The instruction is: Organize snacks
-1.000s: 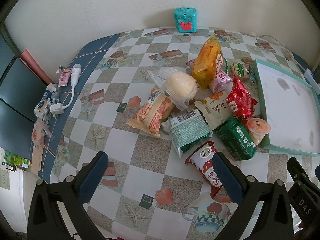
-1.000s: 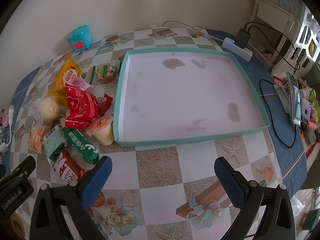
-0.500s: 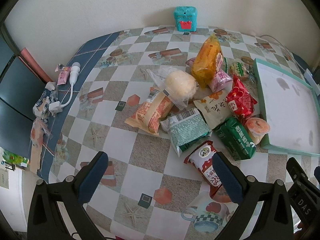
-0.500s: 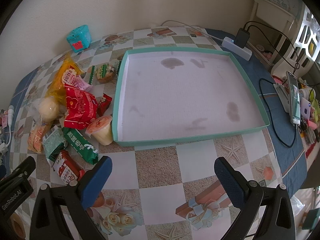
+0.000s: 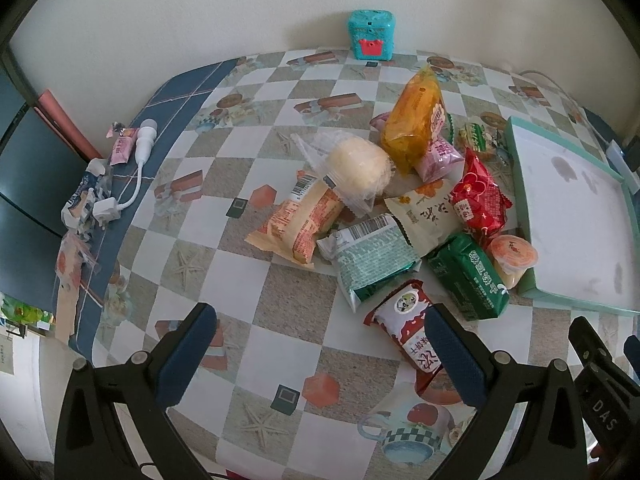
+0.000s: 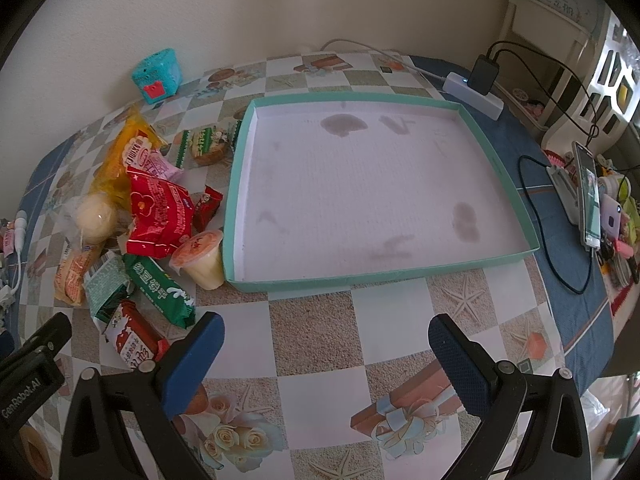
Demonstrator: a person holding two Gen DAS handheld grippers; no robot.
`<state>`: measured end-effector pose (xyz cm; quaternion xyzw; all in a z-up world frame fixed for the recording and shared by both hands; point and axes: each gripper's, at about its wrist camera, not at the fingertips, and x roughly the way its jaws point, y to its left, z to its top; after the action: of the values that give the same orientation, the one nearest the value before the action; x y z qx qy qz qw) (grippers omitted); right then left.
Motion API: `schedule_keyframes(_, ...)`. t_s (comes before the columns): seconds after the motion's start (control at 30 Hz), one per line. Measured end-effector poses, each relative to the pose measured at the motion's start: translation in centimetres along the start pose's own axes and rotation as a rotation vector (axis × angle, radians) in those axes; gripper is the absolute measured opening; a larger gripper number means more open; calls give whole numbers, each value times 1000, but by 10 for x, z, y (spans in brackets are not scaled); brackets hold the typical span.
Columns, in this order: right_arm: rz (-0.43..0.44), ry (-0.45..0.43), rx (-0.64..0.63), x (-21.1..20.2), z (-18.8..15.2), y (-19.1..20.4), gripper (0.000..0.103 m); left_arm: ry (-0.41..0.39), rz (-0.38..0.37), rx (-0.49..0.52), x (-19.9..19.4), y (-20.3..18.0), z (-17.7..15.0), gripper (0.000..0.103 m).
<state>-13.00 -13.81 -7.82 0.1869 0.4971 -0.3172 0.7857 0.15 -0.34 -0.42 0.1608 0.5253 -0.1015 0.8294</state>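
Note:
A pile of snack packets lies on the checkered table: a yellow bag, a round bun in clear wrap, an orange packet, a teal-green packet, a green packet, a red bag, a jelly cup and a red-and-white packet. A shallow teal-rimmed tray sits right of the pile, with nothing in it. My left gripper is open and empty, just short of the pile. My right gripper is open and empty in front of the tray.
A teal toy box stands by the wall. A white cable and plug lie at the table's left edge. A power strip with a charger and a phone on a stand sit right of the tray.
Both views have shifted very slightly; the snacks and tray have not moved, and both grippers stay open.

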Motion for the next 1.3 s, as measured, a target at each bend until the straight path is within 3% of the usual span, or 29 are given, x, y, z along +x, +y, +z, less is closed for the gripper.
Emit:
schedule_keyframes(0.37,-13,1,-13,2,1,2,103,29,-15,-24,5,0,0,103)
schedule_keyframes(0.63,-9,11,9,12,16,8,103,158,-141,-160,35,7,3,103)
schedule_keyframes(0.83,7,21,14,21,28,14,103,262,-203,-179,62,-8,2,103)
schedule_keyframes(1.03,48,17,9,29,40,24,103,302,-188,-145,80,-29,1,101)
schedule_keyframes(1.1,73,17,-9,32,42,30,103,309,-180,-133,85,-35,1,92)
schedule_keyframes(1.3,154,35,-64,35,41,48,100,329,-157,-124,97,-37,5,89)
